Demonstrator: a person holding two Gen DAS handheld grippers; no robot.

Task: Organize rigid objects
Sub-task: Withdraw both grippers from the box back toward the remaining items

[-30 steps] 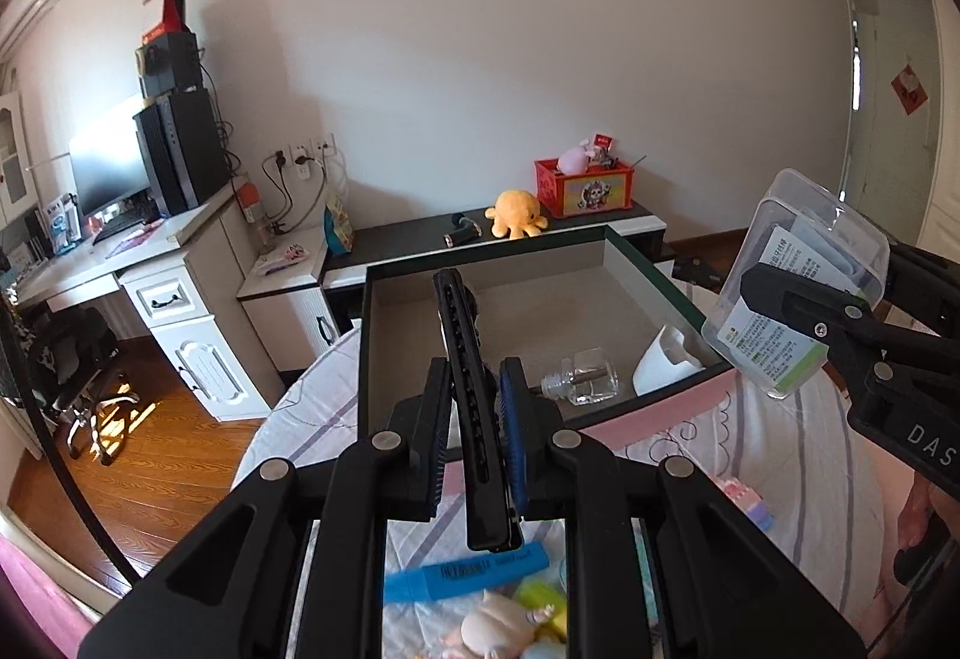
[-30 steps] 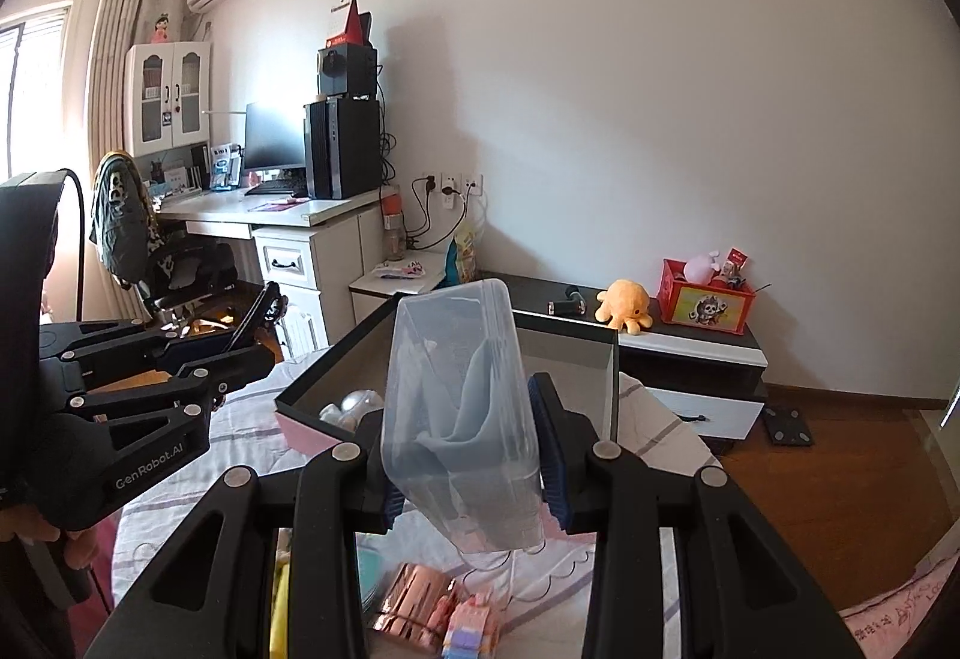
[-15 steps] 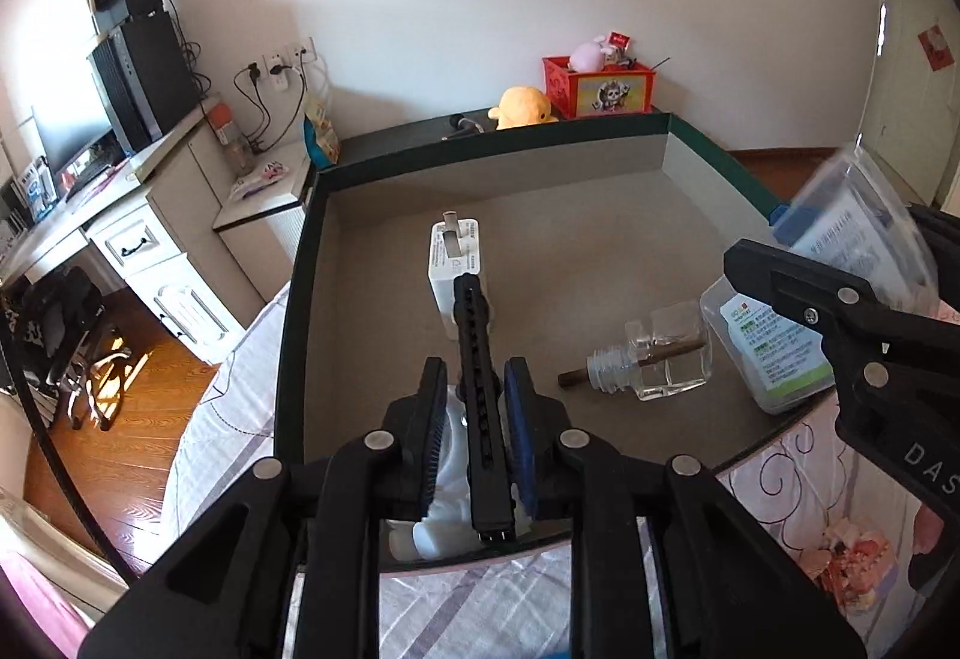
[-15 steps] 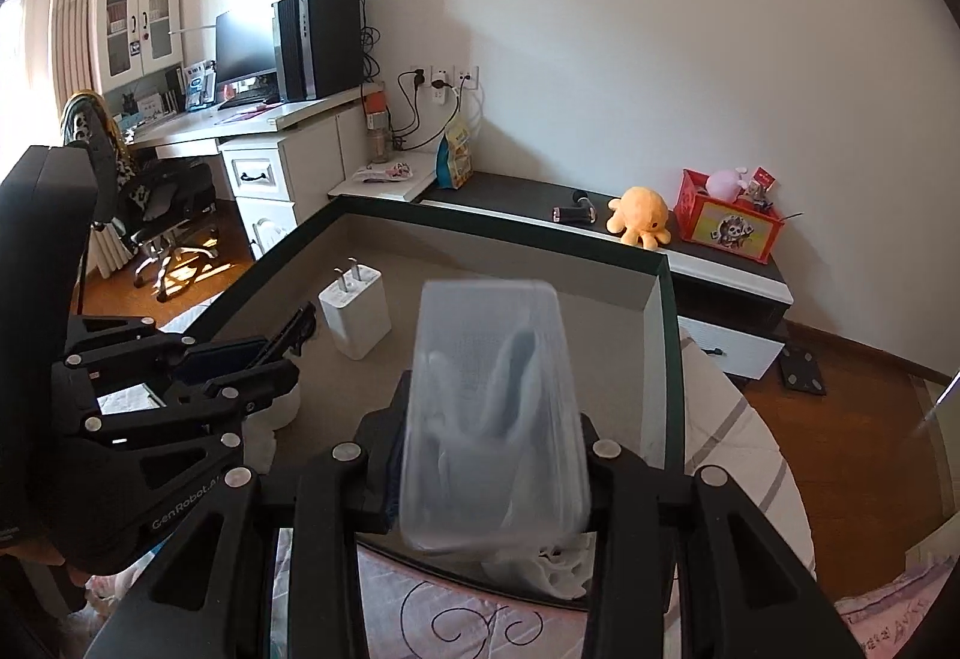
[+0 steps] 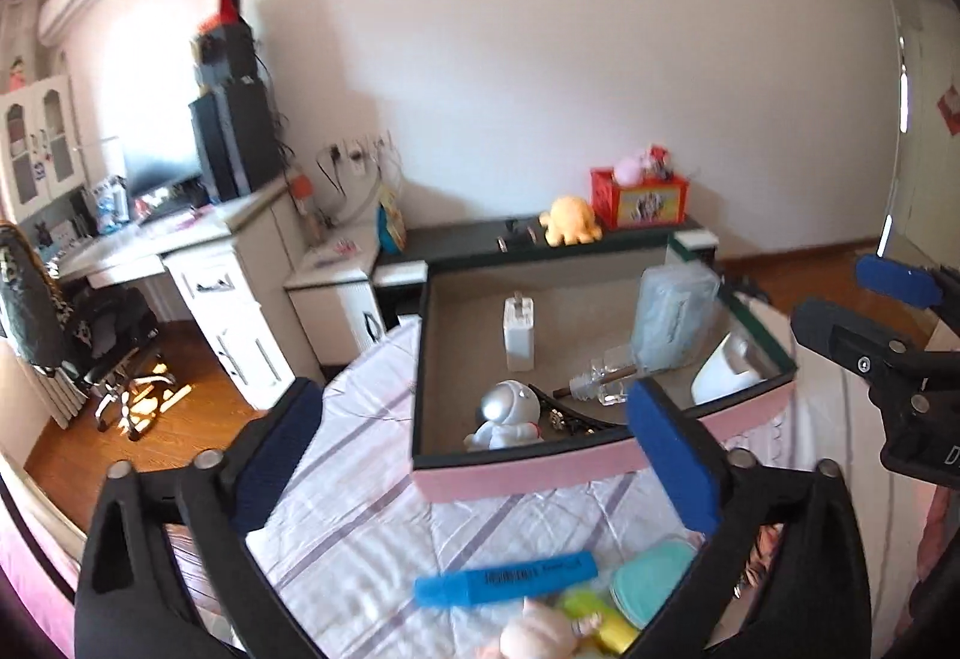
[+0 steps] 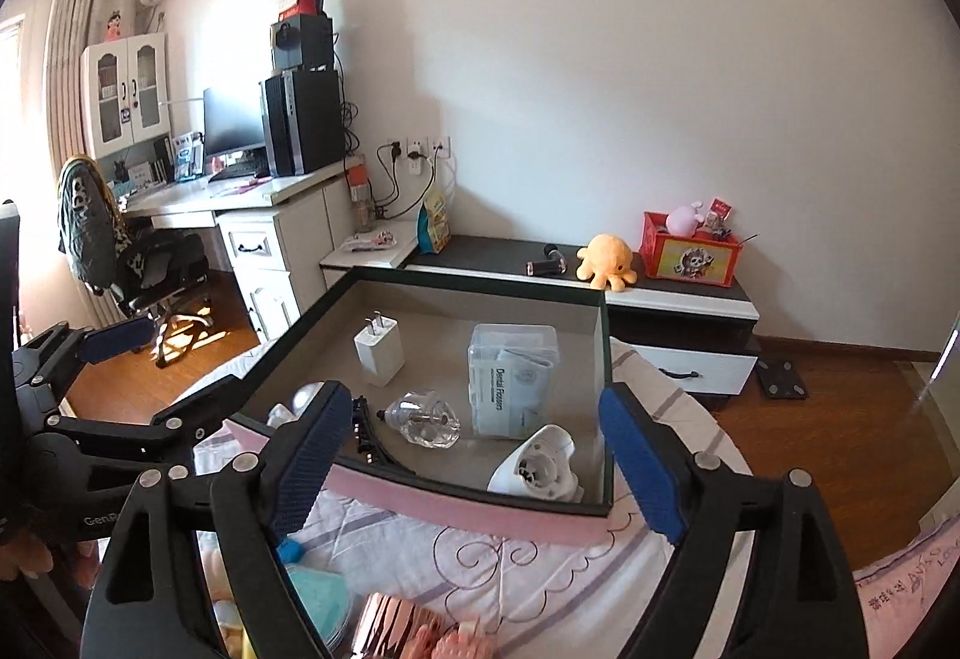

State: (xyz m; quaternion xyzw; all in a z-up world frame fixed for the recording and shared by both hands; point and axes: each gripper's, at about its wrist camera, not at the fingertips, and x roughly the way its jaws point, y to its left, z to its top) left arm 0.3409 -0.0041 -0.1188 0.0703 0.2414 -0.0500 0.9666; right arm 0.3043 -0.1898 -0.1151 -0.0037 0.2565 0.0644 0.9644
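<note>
A shallow box with a pink front rim [image 5: 528, 470] [image 6: 468, 509] sits on the bed. In it lie a clear floss container [image 5: 672, 317] [image 6: 513, 380], a black comb [image 5: 570, 416] [image 6: 366, 434], a white charger [image 5: 519, 332] [image 6: 379, 350], a glass bottle [image 5: 603, 383] [image 6: 423, 416], a silver astronaut figure [image 5: 504, 416] and a white plastic piece [image 5: 723, 377] [image 6: 537, 470]. My left gripper [image 5: 474, 464] [image 6: 156, 377] is open and empty, held before the box. My right gripper [image 6: 471, 470] [image 5: 864, 311] is open and empty at the box's near right.
On the striped sheet near me lie a blue highlighter [image 5: 507, 578], a teal round case [image 5: 651, 581] [image 6: 318, 593], soft toys and a rose-gold item [image 6: 390, 629]. Beyond the bed stand a white desk [image 6: 270, 233], a chair [image 6: 138, 263] and a low cabinet [image 6: 660, 299].
Both grippers have opened and pulled back from the box. The comb has left my left gripper and the floss container my right; both now rest in the box.
</note>
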